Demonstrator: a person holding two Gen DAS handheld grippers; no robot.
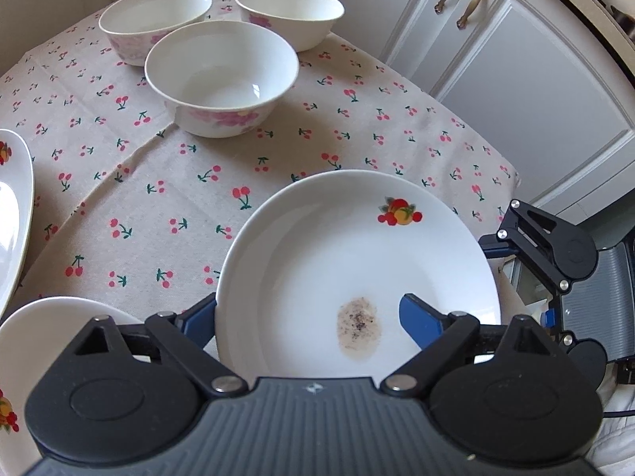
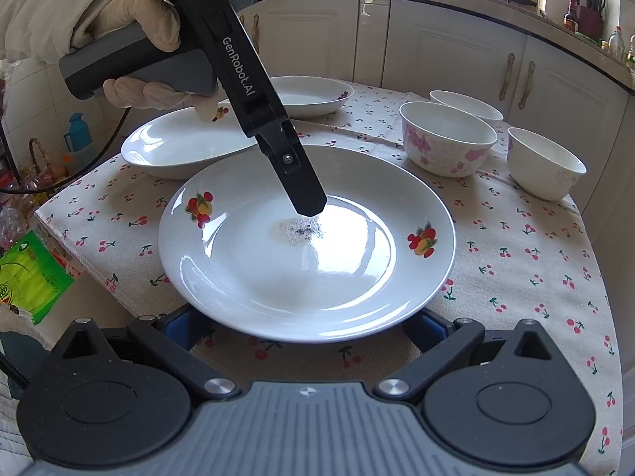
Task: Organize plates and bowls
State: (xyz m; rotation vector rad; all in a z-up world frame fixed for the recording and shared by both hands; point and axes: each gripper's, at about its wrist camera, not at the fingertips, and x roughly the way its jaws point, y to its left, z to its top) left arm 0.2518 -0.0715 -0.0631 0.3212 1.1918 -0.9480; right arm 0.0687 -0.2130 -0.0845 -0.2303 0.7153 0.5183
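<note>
The left gripper (image 2: 305,206) is black with a grey ribbed handle and white "GenRobot.AI" lettering. Blue fingers (image 1: 420,321), silver screws. A cream glove (image 2: 131,20) covers the hand.

The surface (image 2: 516,261) wears a beige cloth printed with red cherries (image 1: 166,198). On it lie three shallow white china plates with fruit motifs (the nearest (image 2: 305,277) bears a speckled smear) and three white floral bowls (image 2: 446,139) clustered together.
</note>
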